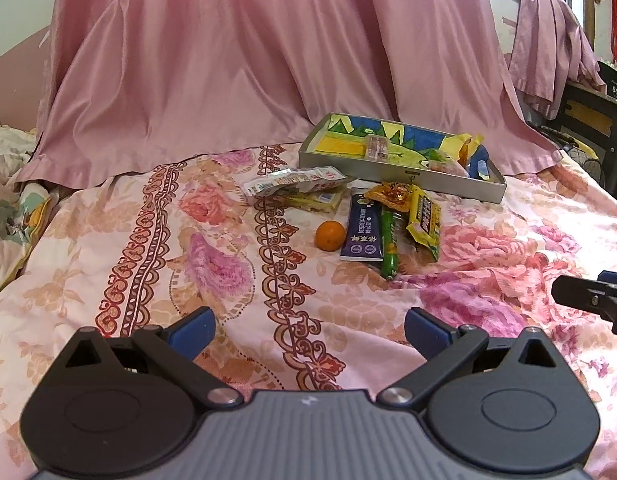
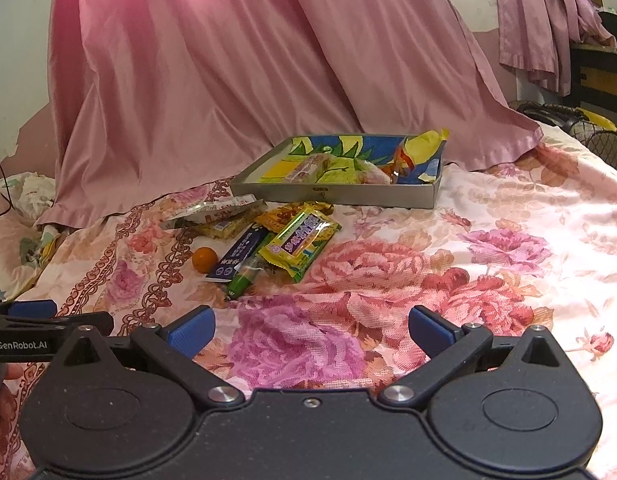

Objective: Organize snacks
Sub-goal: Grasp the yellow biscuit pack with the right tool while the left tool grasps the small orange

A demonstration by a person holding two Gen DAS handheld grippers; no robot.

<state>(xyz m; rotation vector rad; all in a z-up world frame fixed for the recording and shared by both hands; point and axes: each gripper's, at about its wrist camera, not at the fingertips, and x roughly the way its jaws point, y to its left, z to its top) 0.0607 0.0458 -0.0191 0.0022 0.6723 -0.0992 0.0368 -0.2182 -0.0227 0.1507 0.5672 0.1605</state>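
Ahead of my tongs I see a floral bedsheet [image 1: 196, 240] spread flat, roses and a scrolled brown border running away from me. Beyond it a pink satin curtain [image 1: 236, 64] drapes onto the bed. Far right, past the second curtain [image 2: 544, 20], I make out a dark cabinet [image 1: 592, 120].

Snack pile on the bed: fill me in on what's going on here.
A person holds two tools over a floral bedspread, sorting snacks into a shallow box. Both the left tool and the right tool are open and empty, hovering short of the pile. A few packets already lie in the box. Still on the bed: an orange, a dark blue packet, a green stick, a yellow packet and a white packet.
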